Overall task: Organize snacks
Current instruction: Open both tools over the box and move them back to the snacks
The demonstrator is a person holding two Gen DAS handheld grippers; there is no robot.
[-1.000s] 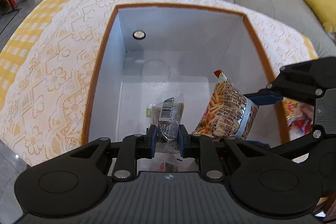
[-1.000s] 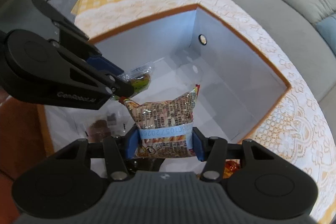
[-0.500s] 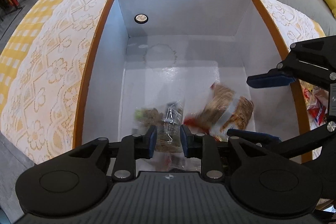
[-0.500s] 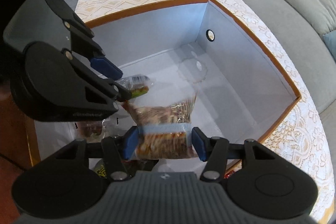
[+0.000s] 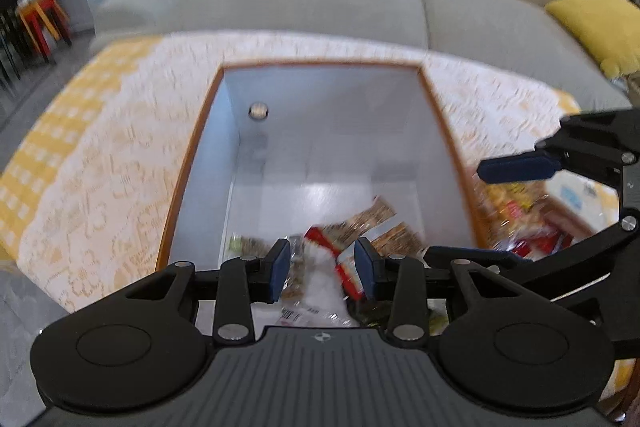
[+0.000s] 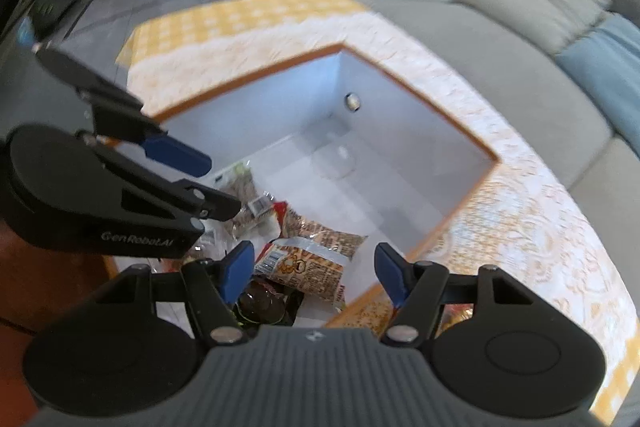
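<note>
I see the box point(image 5: 320, 131) standing open-topped on the table: white inside, with an orange-brown rim and a small round fitting on its far wall. Its far half shows bare floor. The snacks are bunched at the near end. A large clear packet point(image 6: 316, 247) printed in brown and orange, with a red corner, lies flat on the floor, slanting toward the near right wall. Just beside it on the left lies a smaller clear packet point(image 6: 244, 195) of brownish pieces with a barcode label and a green tip. A dark packet point(image 6: 264, 301) lies nearest me, partly under the large one. Motion blur hides the print.
</note>
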